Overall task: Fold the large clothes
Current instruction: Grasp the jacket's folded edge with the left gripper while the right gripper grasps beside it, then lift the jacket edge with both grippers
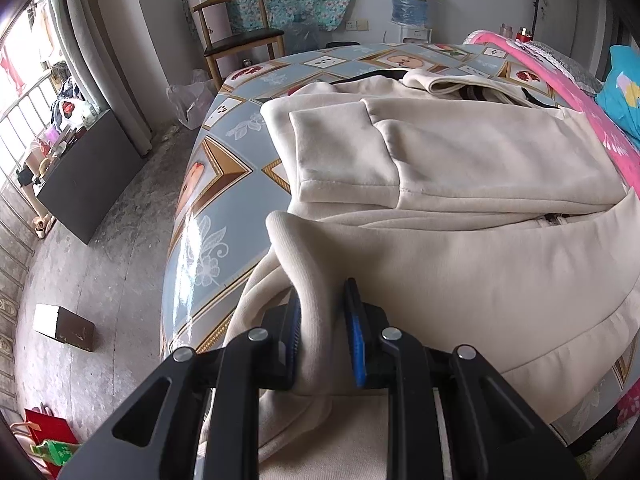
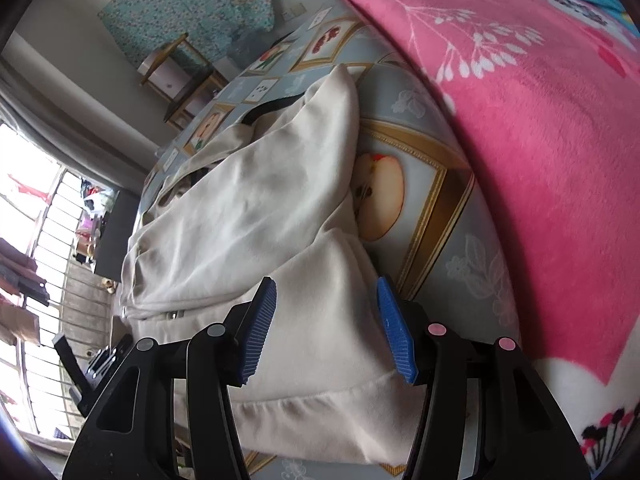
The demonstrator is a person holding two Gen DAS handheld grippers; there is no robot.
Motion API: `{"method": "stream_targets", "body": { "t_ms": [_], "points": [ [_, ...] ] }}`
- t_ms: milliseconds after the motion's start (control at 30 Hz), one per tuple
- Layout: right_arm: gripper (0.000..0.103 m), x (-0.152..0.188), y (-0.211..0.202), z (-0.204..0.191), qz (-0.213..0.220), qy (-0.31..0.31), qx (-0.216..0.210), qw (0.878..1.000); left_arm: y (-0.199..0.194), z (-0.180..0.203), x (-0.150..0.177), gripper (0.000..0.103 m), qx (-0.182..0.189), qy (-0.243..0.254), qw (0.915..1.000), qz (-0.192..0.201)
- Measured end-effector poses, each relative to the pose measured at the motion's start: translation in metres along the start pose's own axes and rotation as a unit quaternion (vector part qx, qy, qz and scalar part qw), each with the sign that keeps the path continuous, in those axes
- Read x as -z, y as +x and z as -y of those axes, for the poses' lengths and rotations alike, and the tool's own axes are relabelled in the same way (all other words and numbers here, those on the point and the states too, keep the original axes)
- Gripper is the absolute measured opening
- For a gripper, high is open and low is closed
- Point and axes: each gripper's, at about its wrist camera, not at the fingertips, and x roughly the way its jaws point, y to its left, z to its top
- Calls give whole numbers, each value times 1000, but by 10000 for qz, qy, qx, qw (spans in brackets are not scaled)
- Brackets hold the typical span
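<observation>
- Jacket [image 1: 480,168] lies on the surface [image 1: 224,148], beside a pink blanket [image 2: 520,112].
- Your left gripper [image 1: 322,300] pinches a jacket fold.
- Your right gripper [image 2: 326,292] stands open over its hem.

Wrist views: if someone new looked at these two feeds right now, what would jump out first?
The cream jacket, spread across the fruit-patterned tablecloth with a sleeve folded over its front, fills both views. The left gripper is clamped on a bunched fold at its near edge, while the right gripper straddles the hem with its fingers apart. A bright pink floral blanket dominates the right side.
</observation>
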Motion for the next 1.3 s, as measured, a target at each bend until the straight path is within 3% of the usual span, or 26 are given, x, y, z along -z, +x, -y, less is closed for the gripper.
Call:
{"method": "stream_targets", "body": {
  "t_ms": [300,500,567,667,833,967,1300],
  "points": [
    [53,-9,18,-1,-200,-101,-82,9997,0,0,0,20,-6,6,10000,-2],
    [53,2,1,-16,-237,-624,-261,9974,0,0,0,20,-2,-19,10000,15],
    [50,6,-1,-17,-238,-765,-181,9966,0,0,1,20,4,-40,10000,32],
    [36,11,0,-19,-203,-992,173,9947,0,-3,1,20,36,-109,9999,52],
    [10,20,1,-26,151,-1387,823,9868,-1,-4,1,17,9,-52,9999,99],
    [6,31,-12,-35,526,-1650,1011,9797,-16,-6,1,8,138,-58,9995,280],
    [4,69,-78,-67,1537,-1953,1441,9579,-107,-28,30,6,845,-403,9864,1347]
  ]
}}
